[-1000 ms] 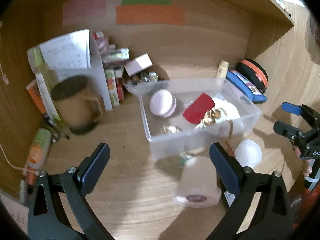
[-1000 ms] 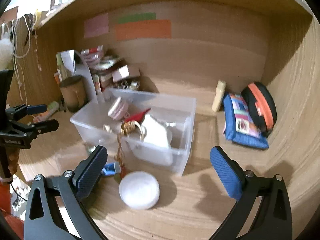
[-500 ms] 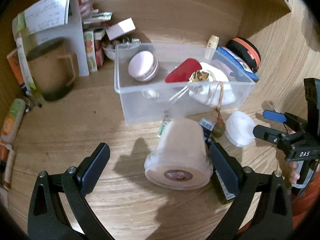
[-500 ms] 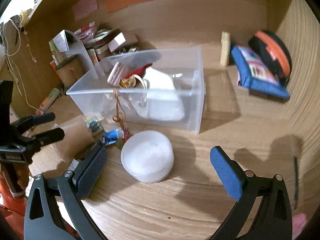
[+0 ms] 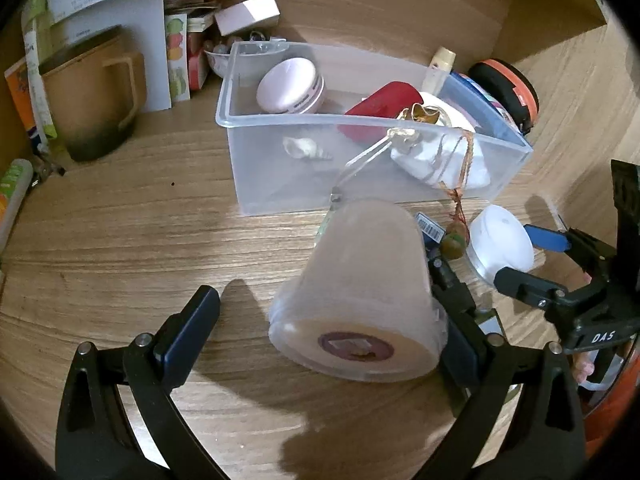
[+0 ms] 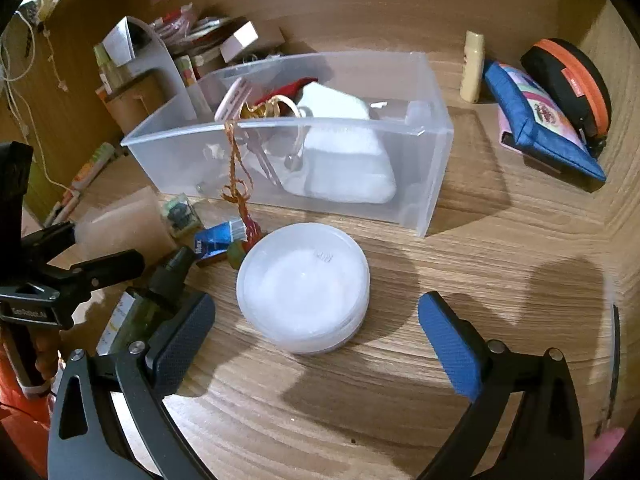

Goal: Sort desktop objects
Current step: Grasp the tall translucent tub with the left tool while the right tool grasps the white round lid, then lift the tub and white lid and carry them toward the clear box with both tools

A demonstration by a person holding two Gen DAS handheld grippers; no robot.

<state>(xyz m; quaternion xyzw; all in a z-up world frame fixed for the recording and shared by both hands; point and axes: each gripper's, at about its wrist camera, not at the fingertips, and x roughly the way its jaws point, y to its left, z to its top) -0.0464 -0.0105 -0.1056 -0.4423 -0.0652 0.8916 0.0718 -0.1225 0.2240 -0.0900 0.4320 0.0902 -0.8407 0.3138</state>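
A frosted plastic cup (image 5: 360, 280) lies on its side on the wooden desk, base towards me. My left gripper (image 5: 320, 328) is open around it, its right finger against the cup's side and its left finger apart from it. A white round lidded container (image 6: 303, 288) sits just in front of my open right gripper (image 6: 316, 336), between the lines of its fingers and untouched. Behind both stands a clear plastic bin (image 6: 280, 124) with a pink jar, a red case, a white pouch and gold trinkets inside. In the left wrist view the right gripper (image 5: 524, 260) stands by the white container (image 5: 500, 240).
A green bottle (image 6: 148, 312), a blue tube (image 6: 218, 238) and a beaded cord lie between cup and container. A brown mug (image 5: 92, 96), papers and small boxes crowd the back left. A blue pouch (image 6: 540, 116), a black-orange case (image 6: 568, 80) and a cream tube (image 6: 472, 66) sit back right.
Both grippers have moved down and forward. The cup now lies between the left fingers, and the white container has come close to the right fingers. Both stay open.
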